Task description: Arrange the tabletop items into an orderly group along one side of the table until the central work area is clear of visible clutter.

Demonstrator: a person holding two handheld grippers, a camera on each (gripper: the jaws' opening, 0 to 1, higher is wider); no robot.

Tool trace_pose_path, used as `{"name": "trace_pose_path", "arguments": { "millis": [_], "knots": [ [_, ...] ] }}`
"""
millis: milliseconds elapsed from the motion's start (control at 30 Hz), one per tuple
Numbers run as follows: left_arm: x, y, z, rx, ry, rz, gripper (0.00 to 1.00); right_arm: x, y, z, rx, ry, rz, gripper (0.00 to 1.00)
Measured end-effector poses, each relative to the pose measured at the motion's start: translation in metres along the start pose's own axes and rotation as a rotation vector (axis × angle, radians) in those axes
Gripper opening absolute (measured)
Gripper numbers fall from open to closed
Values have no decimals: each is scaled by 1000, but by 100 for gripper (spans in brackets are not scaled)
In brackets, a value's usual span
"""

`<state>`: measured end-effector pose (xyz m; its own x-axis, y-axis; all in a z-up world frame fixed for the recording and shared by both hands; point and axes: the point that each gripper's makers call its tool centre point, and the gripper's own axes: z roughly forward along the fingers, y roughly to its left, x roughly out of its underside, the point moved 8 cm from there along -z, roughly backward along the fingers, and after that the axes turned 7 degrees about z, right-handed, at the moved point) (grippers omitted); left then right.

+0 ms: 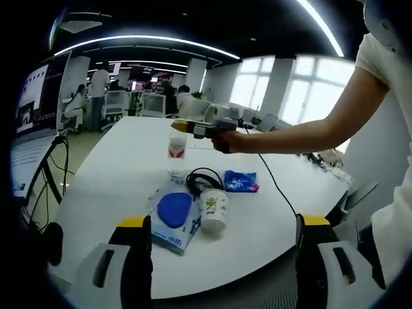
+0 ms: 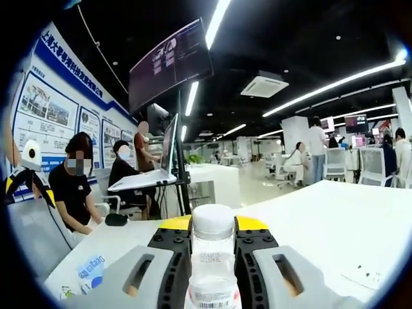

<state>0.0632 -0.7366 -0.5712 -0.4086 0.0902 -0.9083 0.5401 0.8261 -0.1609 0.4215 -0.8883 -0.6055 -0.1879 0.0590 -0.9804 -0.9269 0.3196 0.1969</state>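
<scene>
A clear water bottle (image 1: 177,148) with a red label and white cap stands on the white table (image 1: 116,174), towards its far side. My right gripper (image 1: 193,127), held by a person's hand, reaches in from the right at the bottle's top. In the right gripper view the bottle (image 2: 212,270) sits between the yellow-tipped jaws, and the right gripper (image 2: 213,225) is shut on it. Nearer me lie a black cable coil (image 1: 205,177), a blue packet (image 1: 241,181), a paper cup (image 1: 214,209) and a blue pad on a plastic pack (image 1: 175,209). My left gripper (image 1: 225,254) is open, hanging at the near table edge.
A tripod and cables (image 1: 48,174) stand off the table's left side. A black cord (image 1: 273,180) trails from the right gripper across the table. A monitor on a stand (image 2: 170,64) and seated people (image 2: 77,187) lie beyond the far edge. A small blue packet (image 2: 91,270) lies there too.
</scene>
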Motion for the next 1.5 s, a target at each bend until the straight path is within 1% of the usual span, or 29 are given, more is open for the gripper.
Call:
{"name": "trace_pose_path", "arguments": {
  "millis": [33, 133, 333, 400, 433, 500, 600, 667, 733, 833, 933, 967, 1100, 1233, 1333, 1433, 1500],
  "knots": [
    [0, -1, 0, -1, -1, 1, 90, 0, 1, 0, -11, 12, -18, 20],
    [-2, -2, 0, 1, -8, -1, 90, 0, 4, -1, -13, 32, -40, 20],
    [-3, -7, 2, 8, -8, 6, 90, -5, 13, -2, -7, 48, -61, 21],
    [-4, -8, 1, 8, -10, 7, 90, -7, 15, -3, -5, 42, -51, 27],
    [-4, -9, 1, 8, -10, 9, 90, -9, 17, -3, -8, 28, -29, 29],
    [-3, -9, 0, 6, -7, 12, 90, -10, 19, -5, -1, 21, -11, 27],
    [-3, -11, -2, 5, -6, 12, 91, -15, 21, -6, 12, 19, -19, 29],
    [-3, -12, -3, 4, -14, 10, 91, -23, 22, -9, 23, 5, -16, 34],
    [-4, -12, -4, 2, -20, 9, 92, -28, 22, -12, 43, -7, -16, 43],
    [-4, -13, -4, 2, -26, 9, 93, -38, 24, -21, 64, -18, -19, 49],
    [-5, -14, -4, 8, -34, 9, 93, -45, 31, -29, 58, -34, -8, 54],
    [-6, -15, -3, 13, -40, 8, 93, -48, 38, -34, 53, -25, -12, 55],
    [-5, -17, -2, 24, -44, 15, 93, -48, 53, -44, 42, 13, -21, 60],
    [-4, -18, -2, 35, -33, 35, 93, -48, 65, -52, 39, 21, -16, 62],
    [-5, -19, -2, 42, -39, 35, 94, -48, 72, -54, 45, 29, -3, 64],
    [-8, -17, -1, 39, -53, 36, 94, -48, 82, -59, 52, 26, 7, 64],
    [-9, -16, -1, 39, -59, 38, 94, -47, 81, -60, 56, 19, 19, 64]
  ]
}}
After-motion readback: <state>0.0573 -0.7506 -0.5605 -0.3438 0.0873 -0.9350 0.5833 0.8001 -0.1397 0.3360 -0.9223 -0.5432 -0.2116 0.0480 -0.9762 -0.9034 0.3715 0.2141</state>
